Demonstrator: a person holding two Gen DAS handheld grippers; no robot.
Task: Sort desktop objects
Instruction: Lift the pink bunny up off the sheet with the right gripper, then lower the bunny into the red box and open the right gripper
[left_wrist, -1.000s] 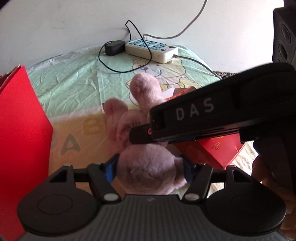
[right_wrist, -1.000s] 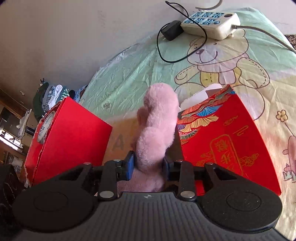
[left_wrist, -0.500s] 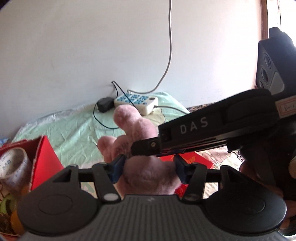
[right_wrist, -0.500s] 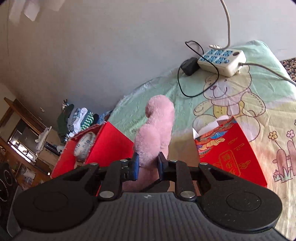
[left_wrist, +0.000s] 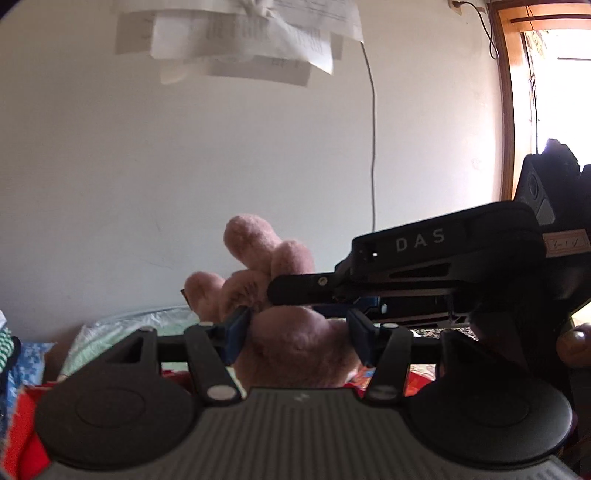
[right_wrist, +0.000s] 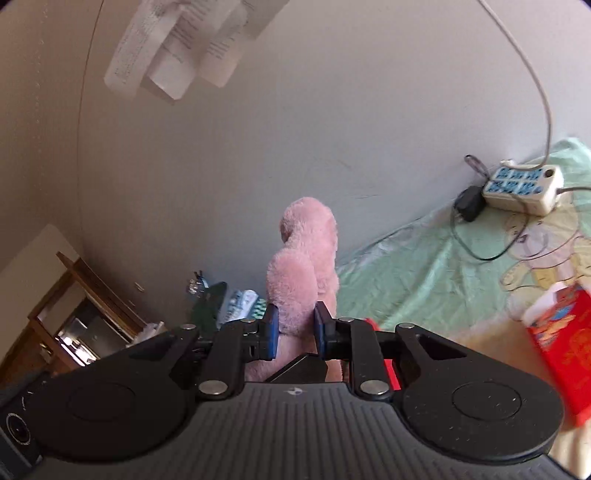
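While both my grippers are clamped on the same pink plush toy (left_wrist: 291, 343), the left wrist view shows my left gripper (left_wrist: 297, 334) with its blue pads pressed into the toy's wide, rounded body, jaws partly apart to fit it, and the toy held up in the air against the white wall (left_wrist: 184, 166). My right gripper (left_wrist: 424, 266) comes in from the right of that view, its black finger lying across the toy's upper part, with papers (left_wrist: 240, 40) pinned high on the wall and a thin cord (left_wrist: 373, 147) hanging down it. Low at the left edge I see a red box (left_wrist: 22, 417), mostly hidden behind the rig. In the right wrist view my right gripper (right_wrist: 295, 330) is squeezed narrow on a slimmer part of the toy, which stands up from the jaws well above the green bedspread (right_wrist: 406, 266). I judge the toy picked up but not yet sorted; it has to go into a container, and which one I cannot tell. A red gift bag (right_wrist: 561, 339) stands at the right, a power strip (right_wrist: 521, 184) with a black adapter (right_wrist: 469, 203) and looping cable sits far back near the wall, and nothing blocks the toy.
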